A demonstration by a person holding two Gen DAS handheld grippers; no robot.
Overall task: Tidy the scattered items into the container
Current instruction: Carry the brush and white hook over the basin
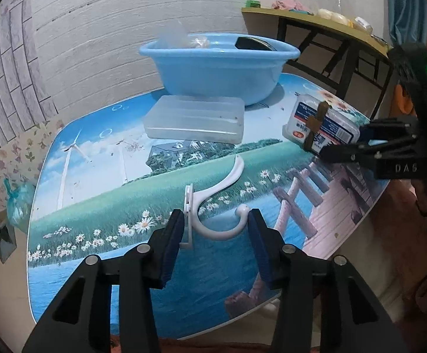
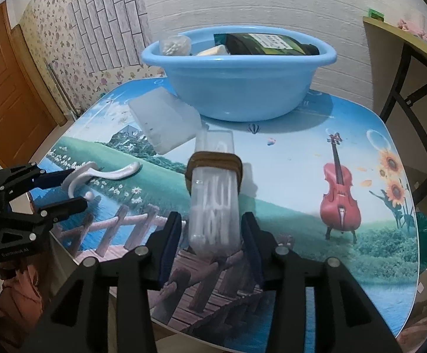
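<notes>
A blue basin [image 1: 219, 67] stands at the table's far side, holding a dark pouch [image 2: 269, 44] and a tub of white balls [image 2: 174, 45]. A white plastic hook [image 1: 213, 203] lies on the table between the open fingers of my left gripper [image 1: 215, 220], also seen in the right wrist view [image 2: 101, 173]. A clear cotton-swab box [image 2: 215, 206] with a brown band lies between the open fingers of my right gripper [image 2: 212, 229]; it also shows in the left wrist view [image 1: 319, 123]. A frosted plastic case [image 1: 194, 117] lies before the basin.
The round table [image 2: 287, 153] carries a printed landscape picture. A yellow-topped side table [image 1: 316, 26] with small items stands behind on the right. A wooden door [image 2: 4, 88] is at the left. A green bag [image 1: 18, 203] sits on the floor.
</notes>
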